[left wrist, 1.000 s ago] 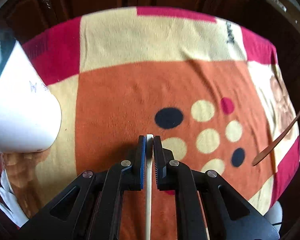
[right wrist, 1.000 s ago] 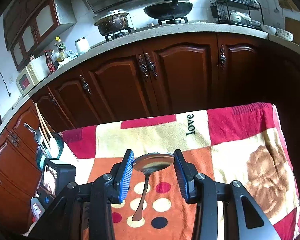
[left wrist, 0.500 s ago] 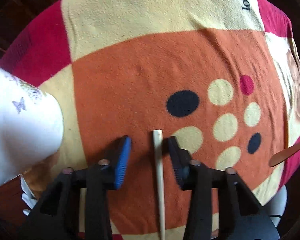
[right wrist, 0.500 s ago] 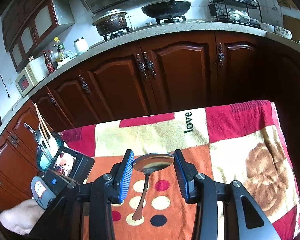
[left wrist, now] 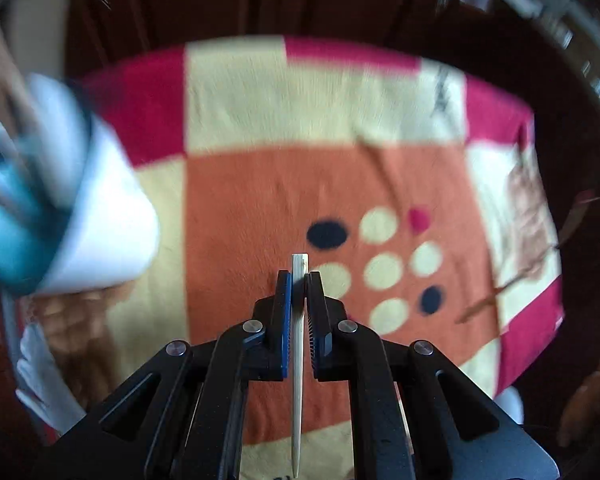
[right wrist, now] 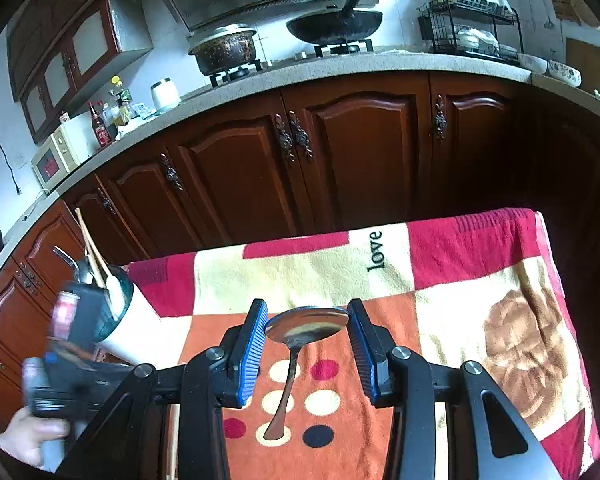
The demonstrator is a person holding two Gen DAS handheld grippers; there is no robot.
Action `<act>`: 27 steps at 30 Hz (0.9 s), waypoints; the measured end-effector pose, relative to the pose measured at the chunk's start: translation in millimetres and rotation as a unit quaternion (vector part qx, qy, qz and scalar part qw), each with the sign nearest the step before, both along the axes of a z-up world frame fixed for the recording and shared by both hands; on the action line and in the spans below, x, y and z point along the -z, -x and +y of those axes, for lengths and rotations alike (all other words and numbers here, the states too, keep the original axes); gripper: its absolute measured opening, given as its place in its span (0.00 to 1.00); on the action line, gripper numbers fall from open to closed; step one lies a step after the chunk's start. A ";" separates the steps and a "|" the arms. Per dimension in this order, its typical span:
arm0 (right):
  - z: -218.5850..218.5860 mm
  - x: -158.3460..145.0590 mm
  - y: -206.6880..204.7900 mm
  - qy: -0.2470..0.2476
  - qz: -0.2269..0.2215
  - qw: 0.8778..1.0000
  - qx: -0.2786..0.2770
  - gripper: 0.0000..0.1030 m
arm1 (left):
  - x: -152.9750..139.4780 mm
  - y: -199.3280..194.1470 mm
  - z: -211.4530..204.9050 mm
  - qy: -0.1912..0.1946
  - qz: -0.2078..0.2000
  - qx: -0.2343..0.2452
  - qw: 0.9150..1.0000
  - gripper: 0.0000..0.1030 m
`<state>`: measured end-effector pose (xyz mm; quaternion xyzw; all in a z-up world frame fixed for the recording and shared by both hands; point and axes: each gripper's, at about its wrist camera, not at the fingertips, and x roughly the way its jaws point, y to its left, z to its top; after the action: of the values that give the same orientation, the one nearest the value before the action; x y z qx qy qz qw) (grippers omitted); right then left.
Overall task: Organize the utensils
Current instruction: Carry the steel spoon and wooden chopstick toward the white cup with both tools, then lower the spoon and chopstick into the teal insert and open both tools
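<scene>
Left claw [left wrist: 298, 280]: pinching a chopstick [left wrist: 298, 360], cup [left wrist: 100, 216] to its left. Right claw [right wrist: 307, 332]: clamped on a spoon [right wrist: 306, 324].

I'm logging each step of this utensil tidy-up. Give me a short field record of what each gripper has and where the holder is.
left gripper: shut on pale wooden chopstick
right gripper: holds shiny metal spoon by the bowl, handle hanging down
holder: white cup with teal inside, table's left edge, utensils already in it
surface: red, cream and orange patterned blanket
</scene>
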<state>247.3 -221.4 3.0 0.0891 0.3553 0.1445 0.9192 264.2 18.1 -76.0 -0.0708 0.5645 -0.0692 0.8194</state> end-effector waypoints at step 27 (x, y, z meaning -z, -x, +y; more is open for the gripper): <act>219.3 -94.1 5.2 0.014 -0.087 0.982 -0.166 0.38 | -176.0 93.2 202.6 -0.005 -0.425 -0.230 0.875 0.06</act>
<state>242.1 -2.1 97.1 0.0033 0.2859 0.2969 0.9111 171.0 220.7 100.0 -0.1581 0.1297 0.1006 0.9737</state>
